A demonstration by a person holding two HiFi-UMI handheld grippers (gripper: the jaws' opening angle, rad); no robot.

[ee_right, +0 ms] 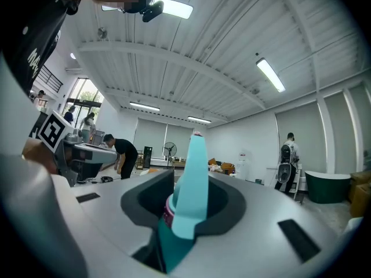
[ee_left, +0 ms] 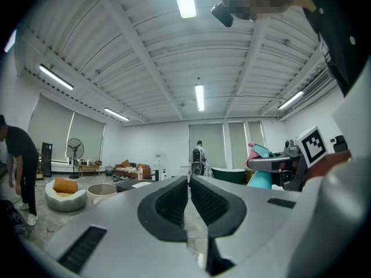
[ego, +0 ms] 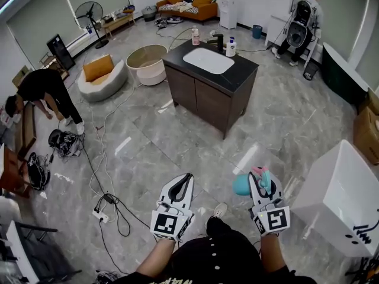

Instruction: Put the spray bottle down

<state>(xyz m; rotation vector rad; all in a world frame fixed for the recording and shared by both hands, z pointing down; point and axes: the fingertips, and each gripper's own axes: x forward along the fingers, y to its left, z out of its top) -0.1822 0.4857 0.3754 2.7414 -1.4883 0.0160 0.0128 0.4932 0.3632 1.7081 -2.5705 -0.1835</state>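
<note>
A teal spray bottle with a pink top is held level above the floor, and my right gripper is shut on it. In the right gripper view the bottle's teal trigger and neck stand upright between the two dark pads of my right gripper. To its left, at the same height, my left gripper has its jaws together with nothing in them. In the left gripper view the pads of my left gripper meet, and the bottle shows at the right.
A dark vanity cabinet with a white sink and small bottles stands ahead. A white tub is close at the right. Cables and a power strip lie at the left. One person bends at the left, another stands far back.
</note>
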